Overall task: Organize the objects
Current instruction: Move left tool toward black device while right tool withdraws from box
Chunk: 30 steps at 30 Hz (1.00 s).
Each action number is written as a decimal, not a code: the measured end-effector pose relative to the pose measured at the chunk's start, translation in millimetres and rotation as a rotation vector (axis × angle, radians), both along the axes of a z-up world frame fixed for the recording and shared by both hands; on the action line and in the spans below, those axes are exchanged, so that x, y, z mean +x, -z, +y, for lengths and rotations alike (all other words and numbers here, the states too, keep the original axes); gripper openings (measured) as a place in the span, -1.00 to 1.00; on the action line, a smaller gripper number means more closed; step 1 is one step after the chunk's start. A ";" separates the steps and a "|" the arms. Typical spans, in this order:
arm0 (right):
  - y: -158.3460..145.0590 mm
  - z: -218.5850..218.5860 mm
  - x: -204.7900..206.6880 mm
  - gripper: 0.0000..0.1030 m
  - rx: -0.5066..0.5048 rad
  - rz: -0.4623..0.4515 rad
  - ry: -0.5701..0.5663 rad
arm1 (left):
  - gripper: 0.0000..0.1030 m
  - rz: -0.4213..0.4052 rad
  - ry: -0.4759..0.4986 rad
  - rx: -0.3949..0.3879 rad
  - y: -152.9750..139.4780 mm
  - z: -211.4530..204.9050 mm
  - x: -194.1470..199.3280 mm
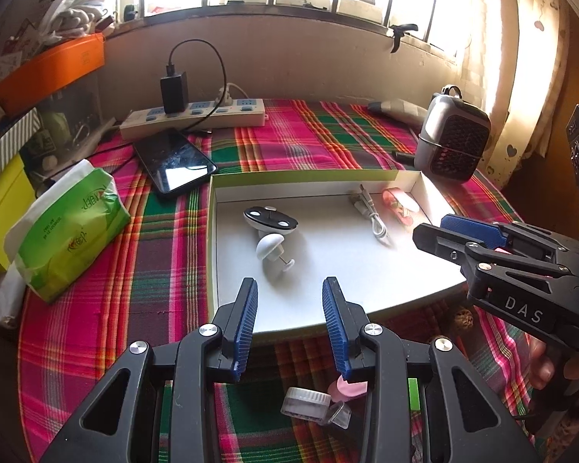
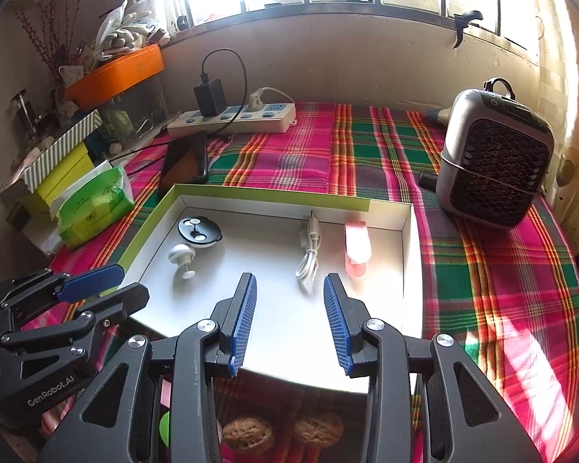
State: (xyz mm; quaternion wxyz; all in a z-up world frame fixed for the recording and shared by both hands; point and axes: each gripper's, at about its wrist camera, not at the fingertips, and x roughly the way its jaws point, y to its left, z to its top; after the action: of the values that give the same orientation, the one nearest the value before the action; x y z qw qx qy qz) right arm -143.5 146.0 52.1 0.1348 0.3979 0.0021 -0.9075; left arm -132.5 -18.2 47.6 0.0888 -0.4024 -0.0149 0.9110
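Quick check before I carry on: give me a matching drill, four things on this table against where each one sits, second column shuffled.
Things:
1. white USB cable
2. two walnuts
3. green tissue pack
4. black charger

Places:
A. plugged into the power strip by the wall
B. inside the shallow box, beside the pink clip
C. on the plaid cloth left of the box
D. on the cloth in front of the box, under the right gripper

Pairs: 1-B, 2-D, 3-C, 4-A
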 end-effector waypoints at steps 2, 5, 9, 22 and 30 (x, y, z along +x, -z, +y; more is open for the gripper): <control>-1.9 2.0 8.1 -0.27 -0.008 0.010 0.003 | -0.36 0.002 -0.004 0.001 -0.6 -0.3 6.3; -2.7 4.9 19.9 -0.27 -0.010 0.022 0.010 | -0.36 0.007 -0.008 0.015 -1.1 -1.2 16.5; -1.0 9.2 36.1 -0.27 -0.017 0.030 0.018 | -0.36 0.013 -0.013 0.029 -0.3 -1.4 31.8; 8.5 22.8 82.6 -0.26 -0.038 0.050 0.058 | -0.34 -0.005 0.004 0.063 7.8 4.7 70.0; 13.6 31.9 104.2 -0.26 -0.060 0.062 0.089 | -0.25 -0.035 0.009 0.096 16.9 12.5 83.7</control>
State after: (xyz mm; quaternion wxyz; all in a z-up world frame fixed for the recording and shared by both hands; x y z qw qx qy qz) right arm -39.3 178.0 38.5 0.1062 0.3652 -0.0385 -0.9240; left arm -48.8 -5.7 30.7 0.1121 -0.4135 -0.0584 0.9017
